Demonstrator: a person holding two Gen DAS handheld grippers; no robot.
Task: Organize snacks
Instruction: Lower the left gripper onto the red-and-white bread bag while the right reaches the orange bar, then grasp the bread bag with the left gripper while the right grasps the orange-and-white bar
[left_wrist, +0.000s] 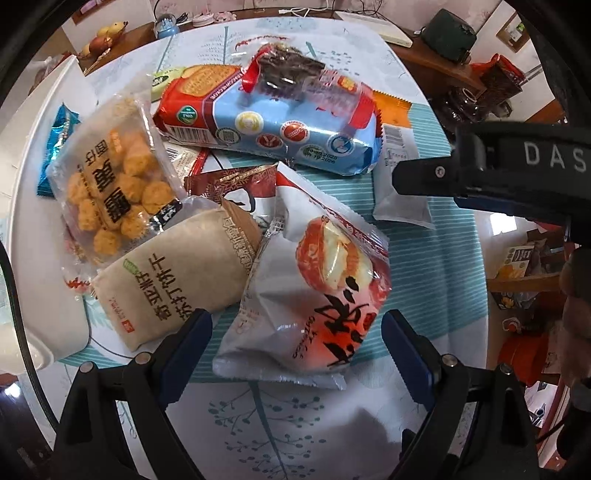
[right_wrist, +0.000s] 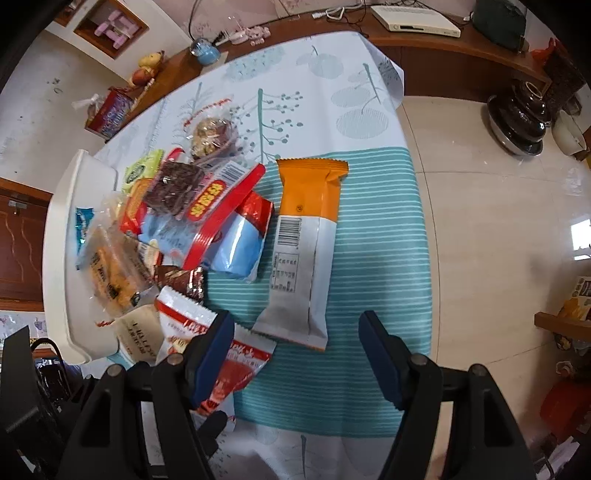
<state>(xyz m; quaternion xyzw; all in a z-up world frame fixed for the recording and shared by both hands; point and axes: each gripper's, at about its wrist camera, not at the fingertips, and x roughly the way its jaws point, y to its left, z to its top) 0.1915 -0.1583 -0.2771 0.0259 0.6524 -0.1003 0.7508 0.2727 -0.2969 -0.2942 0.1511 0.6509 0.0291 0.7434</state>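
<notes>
Pastry packet (left_wrist: 314, 288) lies between left hand-held gripper (left_wrist: 295, 350) fingers (spread wide).

Right tongs (right_wrist: 295, 354), jaws parted, above the table (right_wrist: 369, 258). Orange-and-white packet (right_wrist: 303, 251) (barcode side up) lies between and beyond them; piled snack packets, topped by a red-trimmed one (right_wrist: 207, 199), lie left, beside a white tray (right_wrist: 62, 240).

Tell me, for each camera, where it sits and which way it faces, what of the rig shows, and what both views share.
Left wrist: on the left gripper, looking down over the heap at the white-and-red pastry pack; its open blue pads frame it, the right gripper enters at right.
Right wrist: on the right gripper, looking down the table at the orange-and-white pack; open pads show.
Shared: the blue biscuit pack, white tray.
</notes>
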